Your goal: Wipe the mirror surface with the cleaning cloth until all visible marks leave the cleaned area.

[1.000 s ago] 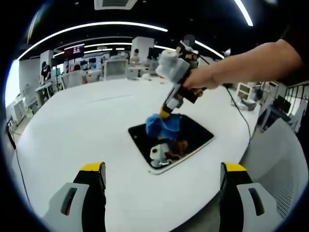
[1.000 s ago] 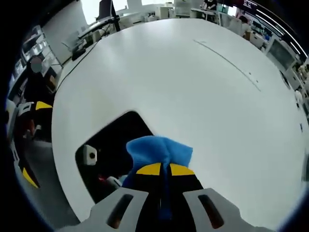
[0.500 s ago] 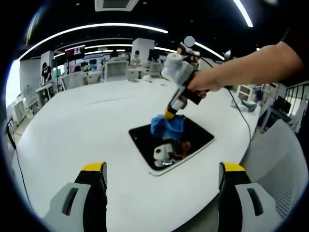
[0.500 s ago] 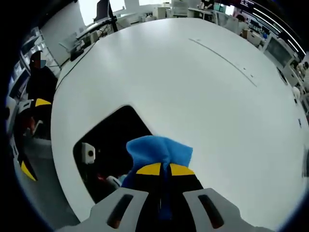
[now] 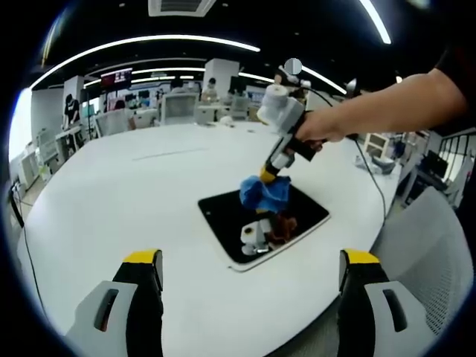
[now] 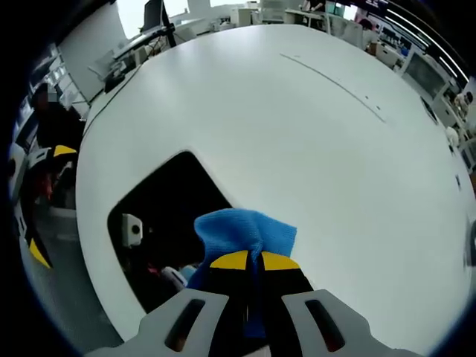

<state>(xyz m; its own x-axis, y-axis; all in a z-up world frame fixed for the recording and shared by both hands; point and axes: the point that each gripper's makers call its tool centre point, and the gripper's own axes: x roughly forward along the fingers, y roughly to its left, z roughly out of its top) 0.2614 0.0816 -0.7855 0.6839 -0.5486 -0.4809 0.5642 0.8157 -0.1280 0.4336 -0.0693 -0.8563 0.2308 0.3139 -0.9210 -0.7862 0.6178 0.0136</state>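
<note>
Left gripper view takes in the whole mirror (image 5: 264, 223) lying flat on the white table (image 5: 119, 193), with the right gripper (image 5: 266, 176) pressing the blue cleaning cloth (image 5: 264, 193) onto its far half, while the left gripper (image 5: 249, 297) hangs back with jaws spread wide. Right gripper view looks down its pinched jaws at the cloth and one mirror corner. An open office surrounds the table; a person's hand (image 5: 318, 126) reaches in from the right, tool tilted downward.

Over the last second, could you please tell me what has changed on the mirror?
The right gripper, shut on the blue cloth, has carried it across the mirror toward the right of the left gripper view. The mirror lies where it was; the left gripper stays open, back from it.
</note>
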